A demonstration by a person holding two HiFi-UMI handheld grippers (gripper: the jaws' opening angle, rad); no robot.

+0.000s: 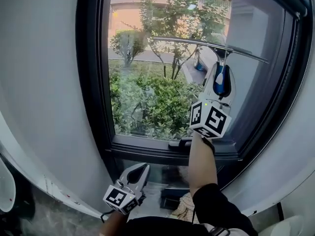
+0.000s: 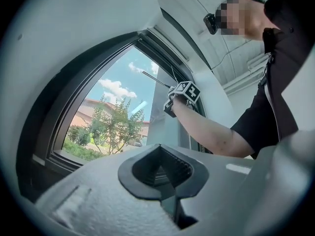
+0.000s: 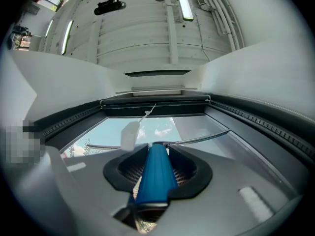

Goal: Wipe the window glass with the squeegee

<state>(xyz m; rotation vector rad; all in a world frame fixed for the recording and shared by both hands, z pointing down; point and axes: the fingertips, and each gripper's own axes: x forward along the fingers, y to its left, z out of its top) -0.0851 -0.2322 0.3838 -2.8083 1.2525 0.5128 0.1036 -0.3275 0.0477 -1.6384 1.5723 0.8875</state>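
The right gripper is clamped on the blue handle of the squeegee, jaws pressed against either side of it, as the right gripper view shows. The handle runs straight out along the jaws, so the gripper's reach carries directly into the blade. The blade lies across the upper right part of the window glass, nearly level and tilted slightly down to the right, and looks to be against the pane; actual contact is hard to confirm. Held high with the forearm raised, it appears placed for a downward pull, which would suit working from the top so water runs ahead of the rubber.

The left gripper hangs low, below the sill and well apart from the squeegee, with its jaws together and nothing between them. It seems parked out of the stroke's path.

Around the glass runs a dark window frame, with a latch handle on the lower rail just below the right gripper. The stroke will likely have to stop short of it. Shrubs and trees show through the pane.
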